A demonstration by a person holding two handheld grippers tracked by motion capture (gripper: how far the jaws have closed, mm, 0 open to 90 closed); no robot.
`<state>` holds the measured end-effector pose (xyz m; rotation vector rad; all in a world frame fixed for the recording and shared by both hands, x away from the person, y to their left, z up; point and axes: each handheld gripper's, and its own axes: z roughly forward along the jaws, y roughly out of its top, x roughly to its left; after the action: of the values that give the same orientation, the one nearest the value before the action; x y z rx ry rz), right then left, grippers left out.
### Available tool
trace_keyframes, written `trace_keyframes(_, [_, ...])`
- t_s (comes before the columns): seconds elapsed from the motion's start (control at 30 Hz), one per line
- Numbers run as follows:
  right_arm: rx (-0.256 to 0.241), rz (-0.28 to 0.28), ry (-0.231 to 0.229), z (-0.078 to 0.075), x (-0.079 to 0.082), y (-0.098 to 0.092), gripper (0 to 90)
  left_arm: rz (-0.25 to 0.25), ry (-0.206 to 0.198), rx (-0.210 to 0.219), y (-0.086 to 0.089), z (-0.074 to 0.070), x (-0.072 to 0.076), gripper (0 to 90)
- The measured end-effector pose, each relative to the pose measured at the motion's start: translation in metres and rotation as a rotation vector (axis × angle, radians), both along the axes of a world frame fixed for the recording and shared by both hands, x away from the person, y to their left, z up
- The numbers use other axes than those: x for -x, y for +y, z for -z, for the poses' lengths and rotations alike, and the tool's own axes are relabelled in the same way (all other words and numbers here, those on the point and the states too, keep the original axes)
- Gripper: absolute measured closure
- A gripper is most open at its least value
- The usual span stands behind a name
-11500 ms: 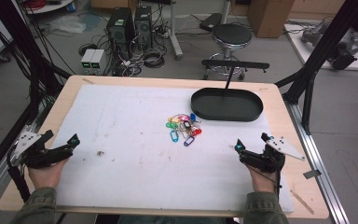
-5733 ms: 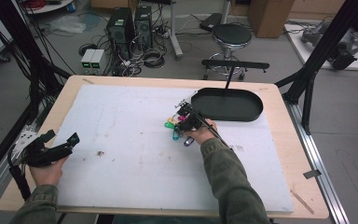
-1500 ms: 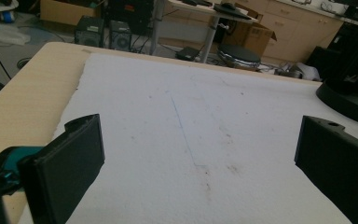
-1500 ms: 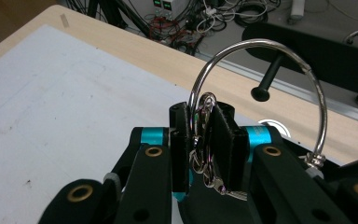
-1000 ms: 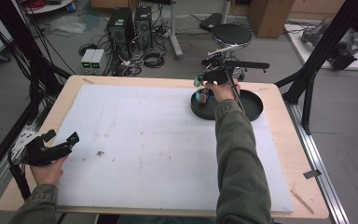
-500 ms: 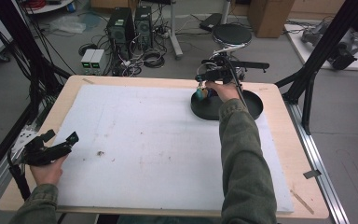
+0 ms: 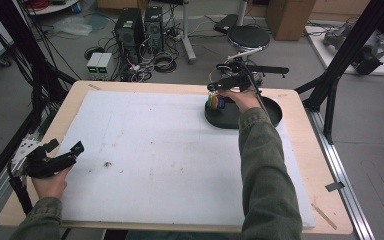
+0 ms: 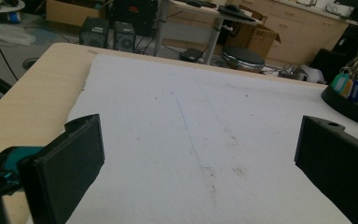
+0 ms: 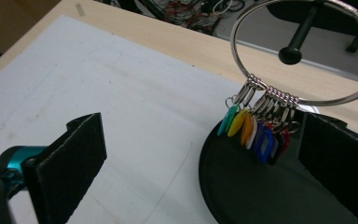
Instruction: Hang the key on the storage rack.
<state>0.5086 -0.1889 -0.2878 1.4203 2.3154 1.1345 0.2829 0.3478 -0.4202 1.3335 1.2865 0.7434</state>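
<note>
A large metal ring (image 9: 251, 78) with several coloured key tags (image 9: 251, 130) hangs over the black oval base (image 9: 261, 191) of a stand. The stand's rod with its ball end (image 9: 290, 55) shows through the ring. My right gripper (image 7: 225, 85) is at the stand, open, one jaw on each side of the tags without touching them. The high view shows the tags (image 7: 214, 101) dangling just above the base (image 7: 275, 112). At the table's near left edge my left gripper (image 7: 65, 146) rests open and holds nothing. The left gripper view has the tags (image 8: 347, 86) far right.
A white mat (image 7: 155, 150) covers most of the wooden table (image 7: 325, 200). The stand's horizontal arm (image 7: 272, 70) reaches past the far edge. Beyond the table stand a stool (image 7: 248, 37), computer towers (image 7: 140, 22) and cables on the floor. A black frame post (image 7: 350, 50) rises at the right.
The right gripper picked the key bunch up from the mat's middle and carried it to the stand at the back right. In the last second it shifted slightly left. The left gripper stayed still.
</note>
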Motion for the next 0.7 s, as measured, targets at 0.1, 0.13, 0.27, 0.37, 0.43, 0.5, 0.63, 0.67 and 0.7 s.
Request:
trace_keyframes(0.1, [0.006, 0.006, -0.005, -0.002, 0.005, -0.002, 0.4, 0.004, 0.005, 0.0, 0.0, 0.0, 0.0, 1.8])
trace_keyframes(0.13, [0.013, 0.009, -0.007, -0.003, 0.006, -0.002, 0.4, 0.008, 0.006, 0.0, 0.0, 0.0, -0.001, 1.8])
trace_keyframes(0.27, [0.042, 0.01, -0.009, -0.008, 0.013, -0.004, 0.4, 0.011, 0.006, 0.003, -0.001, 0.0, -0.001, 1.8])
trace_keyframes(0.37, [0.046, 0.017, -0.008, -0.012, 0.018, -0.005, 0.4, 0.012, 0.007, 0.003, -0.001, 0.001, -0.001, 1.8])
trace_keyframes(0.43, [0.047, 0.012, -0.011, -0.013, 0.022, -0.006, 0.4, 0.013, 0.008, 0.002, -0.001, 0.001, -0.001, 1.8])
trace_keyframes(0.5, [0.038, 0.013, -0.034, -0.014, 0.026, -0.008, 0.4, 0.016, 0.007, 0.001, -0.002, 0.001, -0.001, 1.8])
trace_keyframes(0.63, [0.048, 0.006, -0.021, -0.008, 0.034, -0.012, 0.4, 0.016, 0.007, 0.001, -0.002, 0.001, -0.001, 1.8])
trace_keyframes(0.67, [0.072, 0.006, -0.017, -0.007, 0.036, -0.013, 0.4, 0.016, 0.008, 0.001, -0.002, 0.001, -0.001, 1.8])
trace_keyframes(0.7, [0.083, 0.007, -0.024, -0.008, 0.038, -0.013, 0.4, 0.017, 0.009, -0.002, -0.002, 0.001, -0.001, 1.8])
